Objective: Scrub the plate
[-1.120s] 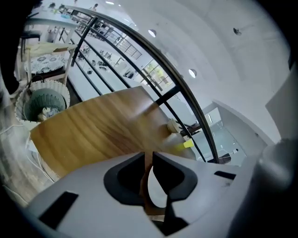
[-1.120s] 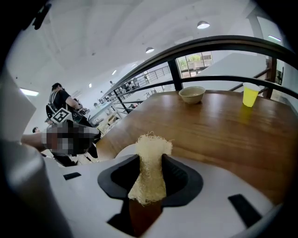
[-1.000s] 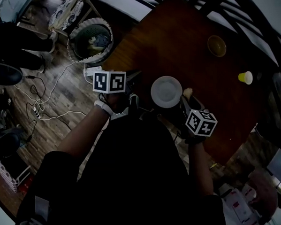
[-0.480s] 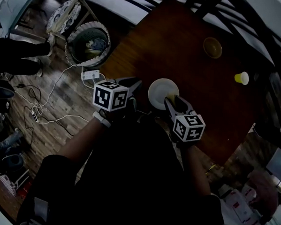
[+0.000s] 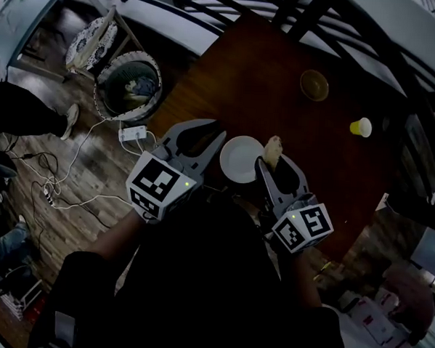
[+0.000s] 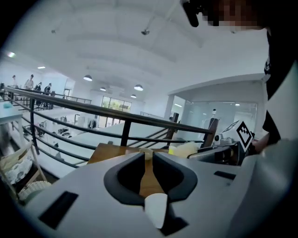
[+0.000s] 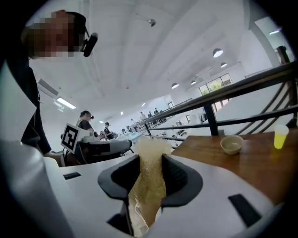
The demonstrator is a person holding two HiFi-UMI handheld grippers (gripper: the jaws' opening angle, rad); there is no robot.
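A white plate (image 5: 240,158) lies flat near the front edge of the brown wooden table (image 5: 280,86). My right gripper (image 5: 271,159) is shut on a yellowish sponge (image 5: 273,148), which sticks up out of its jaws at the plate's right rim. In the right gripper view the sponge (image 7: 149,179) fills the gap between the jaws. My left gripper (image 5: 214,131) hovers just left of the plate. Its jaws stand nearly together with only a thin slit, and the left gripper view shows bare table wood (image 6: 148,179) through it. The plate is hidden in both gripper views.
A small tan bowl (image 5: 314,85) and a yellow cup (image 5: 361,127) stand farther back on the table. A dark metal railing (image 6: 125,121) runs behind it. On the floor at left are a round basket (image 5: 127,85), a power strip (image 5: 134,135) and cables.
Both grippers have swung their jaws forward and upward, marker cubes now nearer me. The sponge has come from the plate's near side to its right rim. The plate has stayed on the table.
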